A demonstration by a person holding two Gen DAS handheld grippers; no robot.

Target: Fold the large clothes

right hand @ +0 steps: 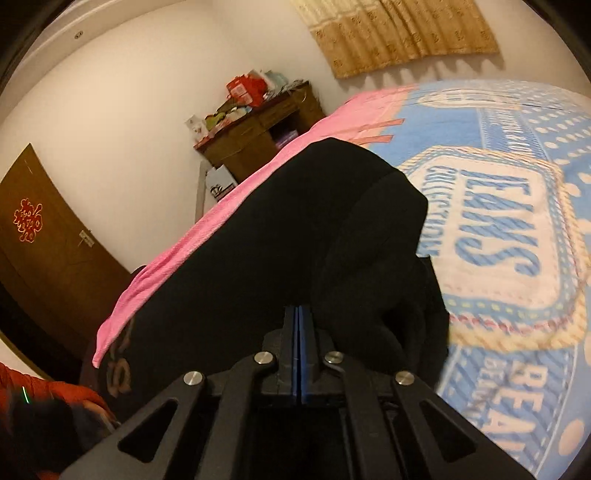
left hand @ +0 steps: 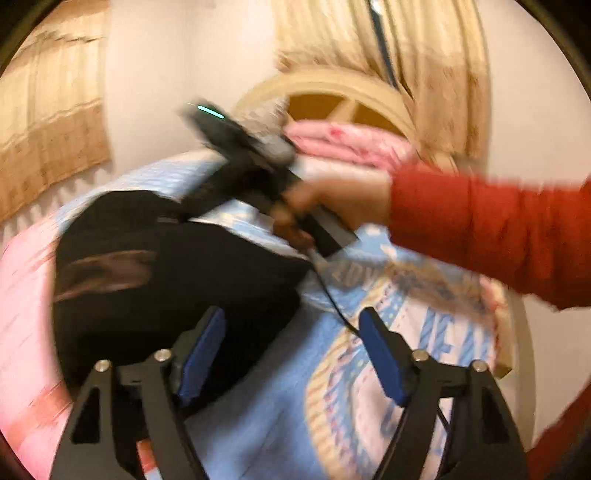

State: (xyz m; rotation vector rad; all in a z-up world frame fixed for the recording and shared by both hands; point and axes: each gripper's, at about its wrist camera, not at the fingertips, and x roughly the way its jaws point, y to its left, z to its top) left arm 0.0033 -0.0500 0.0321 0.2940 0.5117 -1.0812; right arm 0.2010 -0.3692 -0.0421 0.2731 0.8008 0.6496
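Observation:
A black garment [left hand: 184, 280] lies bunched on a blue printed bedspread [left hand: 277, 406]. My left gripper [left hand: 291, 332] is open over the bedspread just right of the garment, with nothing between its blue pads. A hand [left hand: 332, 199] in a red sleeve holds my right gripper [left hand: 207, 195], blurred, with its tips at the garment's far edge. In the right wrist view, that right gripper [right hand: 298, 314] has its pads pressed together against the black garment [right hand: 258, 240], which rises in a fold to the right. No cloth shows between the pads.
A pink sheet [right hand: 221, 221] covers the bed beside the blue bedspread [right hand: 498, 221]. Folded pink bedding [left hand: 351, 144] lies by the wooden headboard [left hand: 332, 92]. A cluttered wooden cabinet [right hand: 258, 125] and a brown door [right hand: 44, 240] stand along the wall. Tan curtains [right hand: 399, 33] hang behind.

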